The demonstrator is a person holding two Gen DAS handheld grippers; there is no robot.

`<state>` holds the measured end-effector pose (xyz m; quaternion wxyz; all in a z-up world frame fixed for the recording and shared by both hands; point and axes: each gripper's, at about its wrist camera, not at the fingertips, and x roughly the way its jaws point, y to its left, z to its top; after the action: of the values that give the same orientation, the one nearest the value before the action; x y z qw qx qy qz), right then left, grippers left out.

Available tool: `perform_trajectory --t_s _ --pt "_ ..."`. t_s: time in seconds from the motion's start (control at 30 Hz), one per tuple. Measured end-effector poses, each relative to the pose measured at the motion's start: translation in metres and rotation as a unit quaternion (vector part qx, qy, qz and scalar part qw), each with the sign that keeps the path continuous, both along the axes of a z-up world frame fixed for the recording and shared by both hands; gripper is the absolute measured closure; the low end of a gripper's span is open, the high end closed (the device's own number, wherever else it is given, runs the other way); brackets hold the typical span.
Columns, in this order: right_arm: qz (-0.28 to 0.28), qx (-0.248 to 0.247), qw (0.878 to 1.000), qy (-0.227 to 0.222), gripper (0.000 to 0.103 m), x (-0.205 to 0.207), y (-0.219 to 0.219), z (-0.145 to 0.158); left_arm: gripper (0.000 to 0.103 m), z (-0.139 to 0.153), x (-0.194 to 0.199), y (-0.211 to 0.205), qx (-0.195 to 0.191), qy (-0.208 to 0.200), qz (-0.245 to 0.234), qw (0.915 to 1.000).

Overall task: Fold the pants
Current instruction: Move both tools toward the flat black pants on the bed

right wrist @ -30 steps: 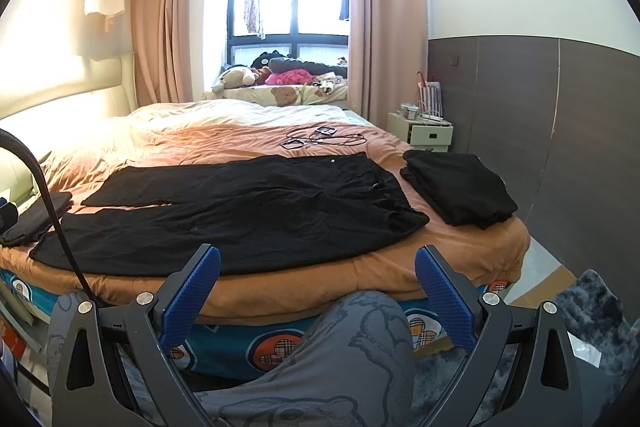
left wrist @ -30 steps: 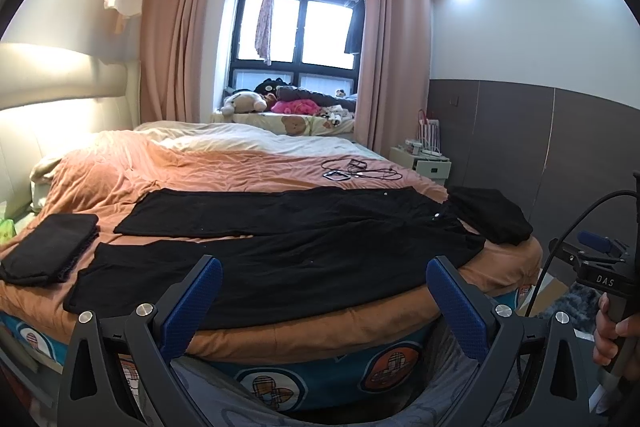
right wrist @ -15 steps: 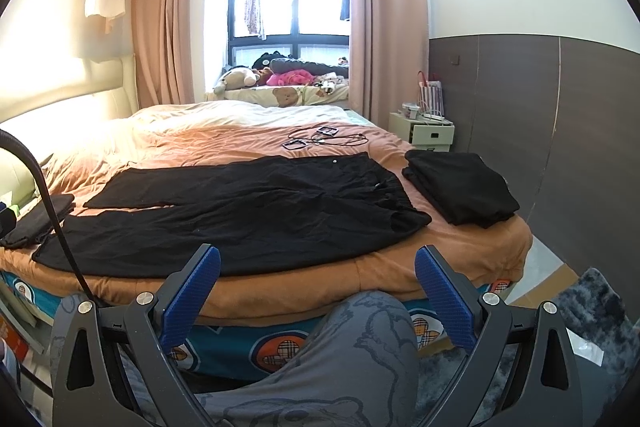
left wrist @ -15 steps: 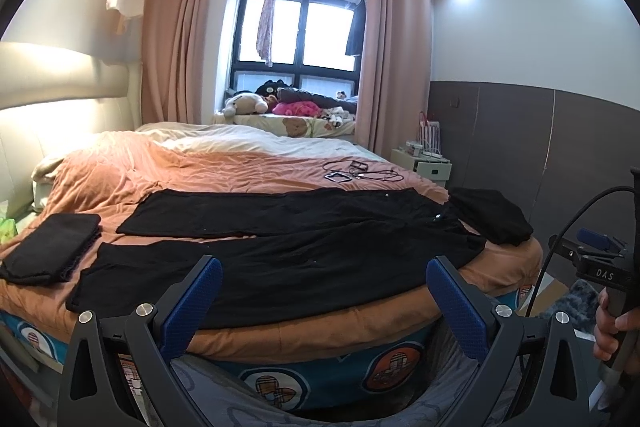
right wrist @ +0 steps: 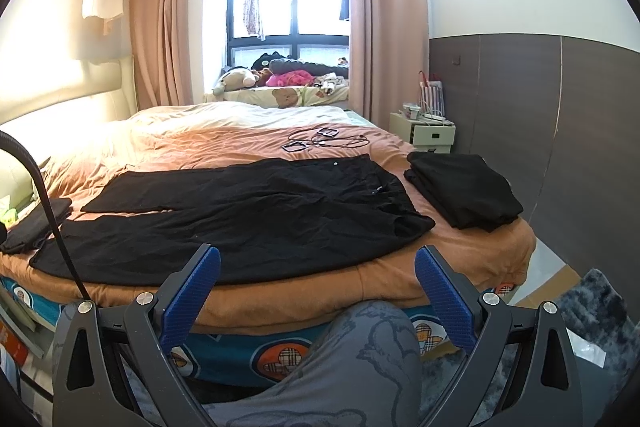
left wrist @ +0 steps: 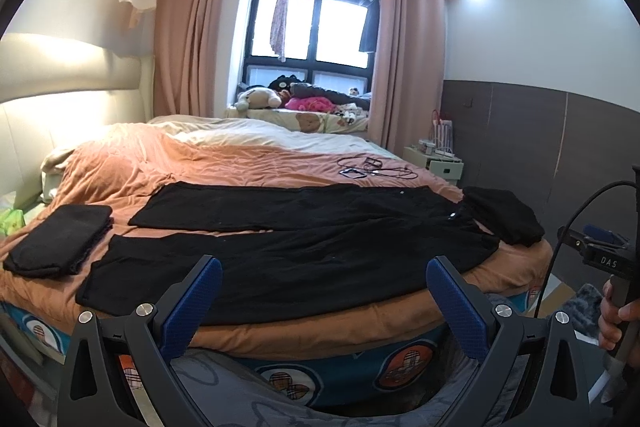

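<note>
The black pants (left wrist: pixel 288 239) lie spread flat and unfolded across the bed (left wrist: pixel 240 163), both the left gripper (left wrist: pixel 324 301) and right gripper (right wrist: pixel 318 291) hovering short of it with jaws apart and empty, while the dark stacks beside them are probably already-folded garments.

The pants (left wrist: pixel 304 247) are plain black on an orange-tan bedspread (left wrist: pixel 224 167). Two folded piles, one at the left (left wrist: pixel 60 239) and one at the right (right wrist: pixel 464 187), are black too. The mattress side (right wrist: pixel 248 351) is teal with plaid bear patches. Both grippers have blue textured pads (left wrist: pixel 192 307). The curtains (right wrist: pixel 156 19) are dusty pink.
</note>
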<state>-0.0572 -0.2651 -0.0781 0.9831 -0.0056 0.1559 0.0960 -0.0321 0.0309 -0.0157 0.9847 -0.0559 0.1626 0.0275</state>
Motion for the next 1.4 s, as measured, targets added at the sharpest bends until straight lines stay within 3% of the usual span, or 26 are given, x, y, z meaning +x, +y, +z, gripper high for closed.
perform_trajectory --t_s 0.87,1.4 --pt "0.009 0.001 0.998 0.056 0.005 0.087 0.015 -0.003 0.000 -0.043 0.039 0.076 -0.021 0.077 0.098 0.9920" --pt "-0.004 0.011 0.993 0.117 0.005 0.136 0.017 -0.010 0.000 -0.083 0.074 0.130 -0.058 0.142 0.165 0.9742"
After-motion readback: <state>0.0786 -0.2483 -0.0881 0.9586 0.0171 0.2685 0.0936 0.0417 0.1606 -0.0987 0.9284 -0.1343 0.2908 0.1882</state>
